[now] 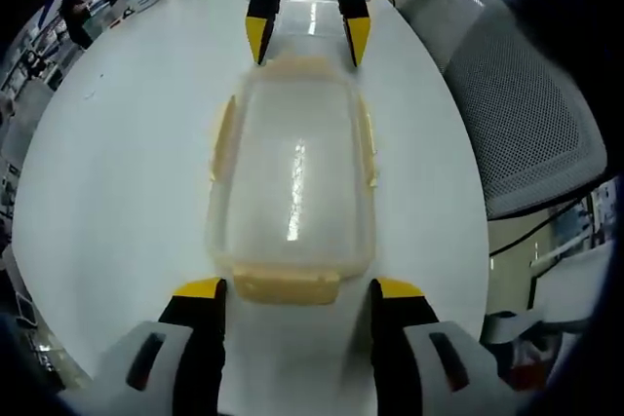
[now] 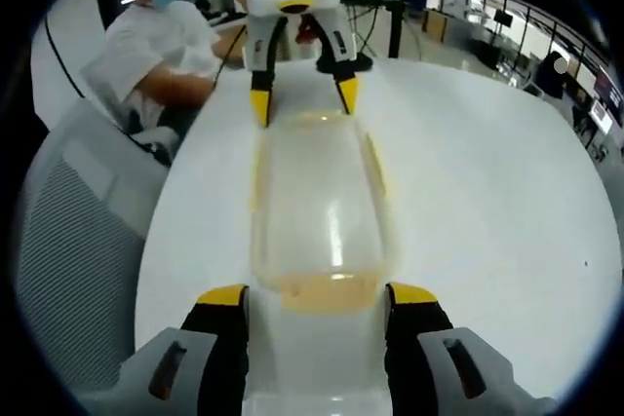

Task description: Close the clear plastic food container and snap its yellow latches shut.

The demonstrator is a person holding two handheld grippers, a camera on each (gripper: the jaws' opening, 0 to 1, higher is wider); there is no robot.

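Clear container [image 1: 292, 182] lies between two grippers, left [image 1: 295, 289] and right [image 2: 316, 297], fingers spread.

No legible txt, labels or nos. anywhere in either view.

white table [image 1: 117, 192], clear container [image 1: 292, 182] on it
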